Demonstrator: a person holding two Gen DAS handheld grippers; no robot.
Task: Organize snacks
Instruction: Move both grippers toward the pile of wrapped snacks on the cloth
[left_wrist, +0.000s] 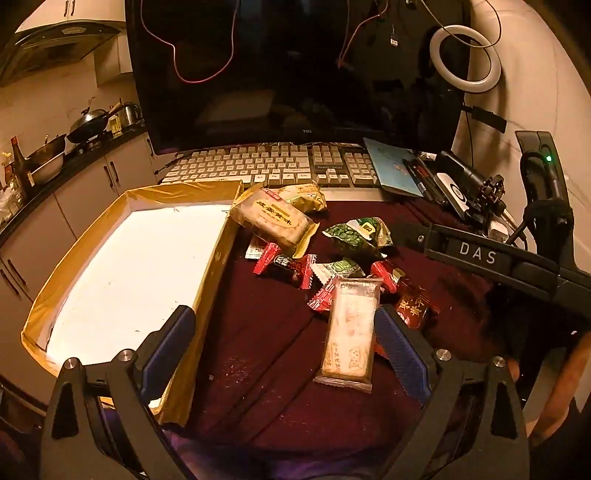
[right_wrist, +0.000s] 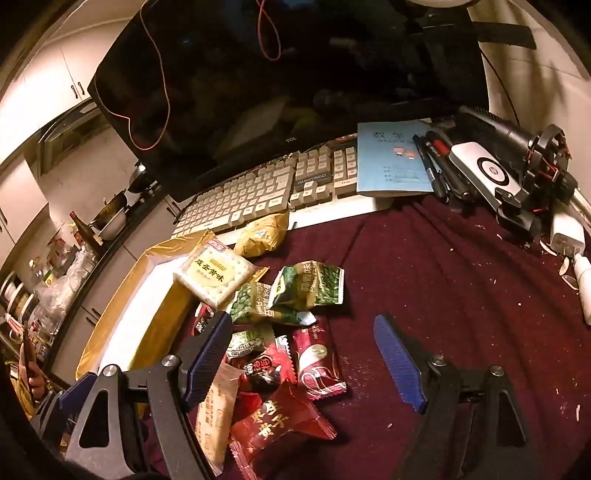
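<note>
- Snacks lie heaped on the maroon-clothed worktop (left_wrist: 258, 350), just beside the gold-walled box (left_wrist: 218, 254), whose white floor is bare
- Left gripper (left_wrist: 284, 332) spread wide, holding nothing; long pale packet (left_wrist: 349, 328) sits by its right finger
- Right gripper (right_wrist: 303, 354) likewise wide over red wrappers (right_wrist: 280, 424)
- Best move, likely: centre on one packet; close across its narrow width; lift clear of neighbours

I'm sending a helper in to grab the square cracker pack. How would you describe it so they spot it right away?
Start at the gold-walled box left of the snack pile, in front of the keyboard. The cracker pack leans on that box's right wall at the far end. It alone is pale and square, with a round yellow label bearing dark characters; its neighbours are crumpled green or red wrappers.
</note>
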